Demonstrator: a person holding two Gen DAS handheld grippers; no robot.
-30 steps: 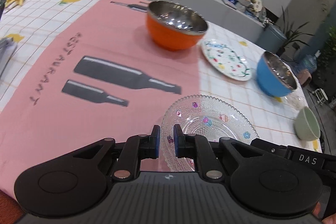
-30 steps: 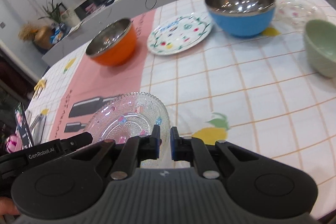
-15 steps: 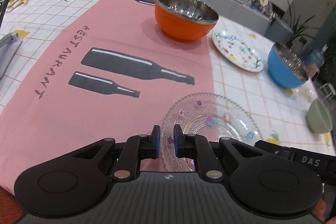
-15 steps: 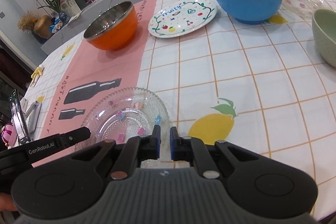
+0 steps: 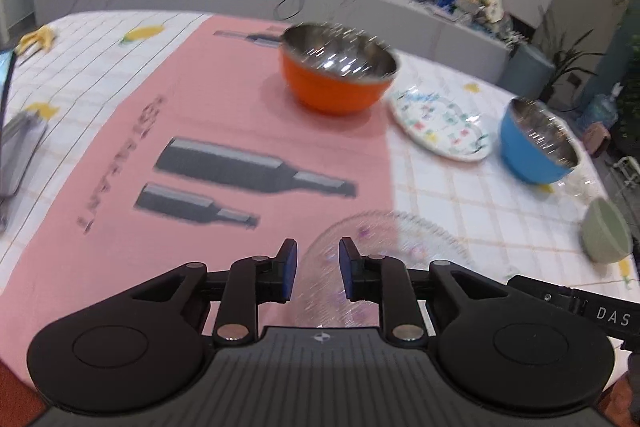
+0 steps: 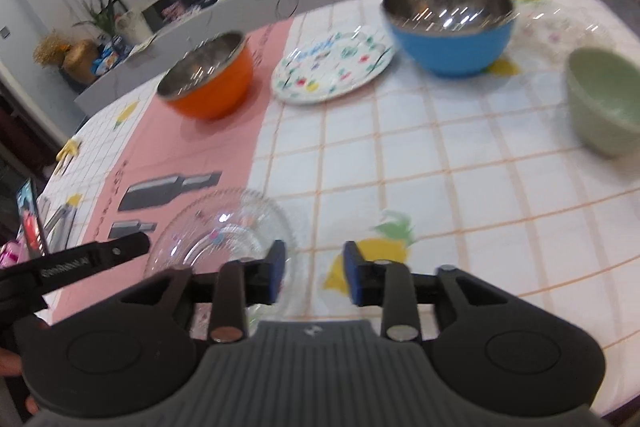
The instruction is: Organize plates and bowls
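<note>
A clear glass plate (image 5: 384, 247) with coloured dots lies on the table near both grippers; it also shows in the right wrist view (image 6: 224, 235). My left gripper (image 5: 318, 269) is open, its jaws astride the plate's near left rim without gripping it. My right gripper (image 6: 314, 273) is open and empty beside the plate's right rim. Farther off stand an orange steel-lined bowl (image 5: 336, 83), a white fruit-patterned plate (image 5: 440, 123), a blue steel-lined bowl (image 5: 536, 143) and a green bowl (image 5: 604, 235). The same things show in the right wrist view: orange bowl (image 6: 208, 83), patterned plate (image 6: 332, 67), blue bowl (image 6: 448, 35), green bowl (image 6: 604, 107).
A pink mat with bottle prints (image 5: 224, 131) covers the left of the checked tablecloth (image 6: 440, 163). A second clear glass dish (image 6: 560, 31) sits behind the blue bowl. A phone on a stand (image 6: 30, 223) and metal cutlery (image 5: 20, 143) are at the table's left edge.
Both grippers have opened and let go of the glass plate, which now rests on the table. Both views are blurred by motion.
</note>
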